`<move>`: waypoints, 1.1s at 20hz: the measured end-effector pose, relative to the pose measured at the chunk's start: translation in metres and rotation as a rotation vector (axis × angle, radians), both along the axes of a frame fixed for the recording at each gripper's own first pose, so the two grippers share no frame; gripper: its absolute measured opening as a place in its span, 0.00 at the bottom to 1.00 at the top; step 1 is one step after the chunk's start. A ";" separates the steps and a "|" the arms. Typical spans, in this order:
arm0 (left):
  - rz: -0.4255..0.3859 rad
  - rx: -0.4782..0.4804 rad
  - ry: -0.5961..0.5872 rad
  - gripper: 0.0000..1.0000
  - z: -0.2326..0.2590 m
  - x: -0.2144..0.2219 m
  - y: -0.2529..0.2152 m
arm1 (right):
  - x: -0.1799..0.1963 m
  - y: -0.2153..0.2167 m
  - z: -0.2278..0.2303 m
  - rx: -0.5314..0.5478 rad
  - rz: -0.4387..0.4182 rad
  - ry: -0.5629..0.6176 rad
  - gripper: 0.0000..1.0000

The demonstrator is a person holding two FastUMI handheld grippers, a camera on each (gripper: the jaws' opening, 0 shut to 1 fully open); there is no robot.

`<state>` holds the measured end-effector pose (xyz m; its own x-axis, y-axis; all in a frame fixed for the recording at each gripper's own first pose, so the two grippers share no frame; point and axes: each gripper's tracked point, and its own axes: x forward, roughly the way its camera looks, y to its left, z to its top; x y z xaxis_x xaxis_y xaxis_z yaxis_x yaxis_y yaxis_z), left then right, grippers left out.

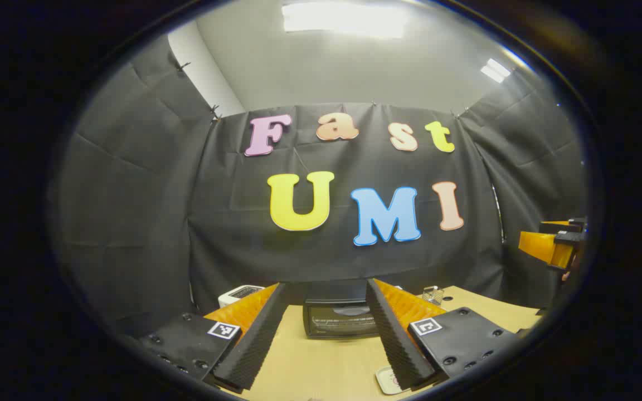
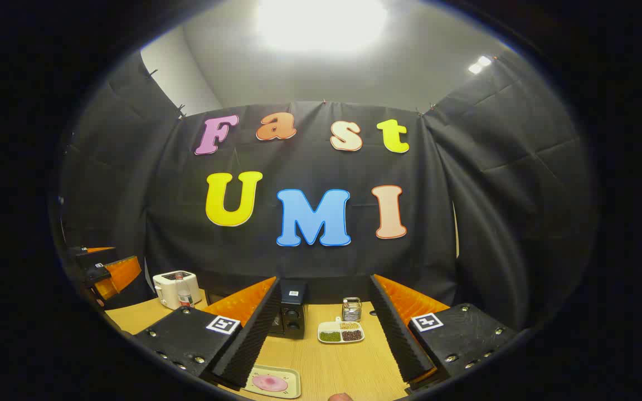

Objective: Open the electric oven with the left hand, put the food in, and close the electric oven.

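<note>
Jaws apart; black electric oven (image 1: 341, 317) door closed.

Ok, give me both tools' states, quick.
Left tool: open, holding nothing, facing the oven.
Right tool: open, holding nothing.

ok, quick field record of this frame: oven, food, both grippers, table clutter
oven: black electric oven on the wooden table, door shut
food: pink item on a small tray, near table edge
left gripper: open, empty, aimed at oven, apart from it
right gripper: open, empty, above table
clutter: white toaster, bottle, divided dish of beans, wire holder
task stage: oven not yet opened
</note>
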<state>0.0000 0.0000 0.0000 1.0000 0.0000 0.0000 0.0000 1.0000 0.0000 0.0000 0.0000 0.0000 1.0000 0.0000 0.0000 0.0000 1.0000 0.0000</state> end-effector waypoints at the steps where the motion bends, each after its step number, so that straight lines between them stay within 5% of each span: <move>1: 0.005 0.001 -0.001 1.00 0.003 0.000 -0.001 | 0.000 -0.001 -0.002 0.003 0.000 0.003 0.96; 3: 0.010 -0.007 -0.004 0.91 0.002 -0.001 -0.001 | 0.001 -0.002 -0.003 0.004 0.001 0.006 0.96; 8: 0.020 0.001 -0.004 1.00 0.001 -0.003 -0.003 | 0.005 -0.005 -0.008 -0.008 0.007 0.017 0.96; 22: 0.036 -0.003 0.004 1.00 0.000 0.007 -0.034 | 0.005 -0.022 -0.018 -0.042 0.064 0.016 0.96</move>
<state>0.0073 -0.0338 0.0003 0.9994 0.0358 -0.0037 -0.0358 0.9994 -0.0028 0.0048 -0.0219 -0.0183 0.9978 0.0633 -0.0175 -0.0640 0.9971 -0.0415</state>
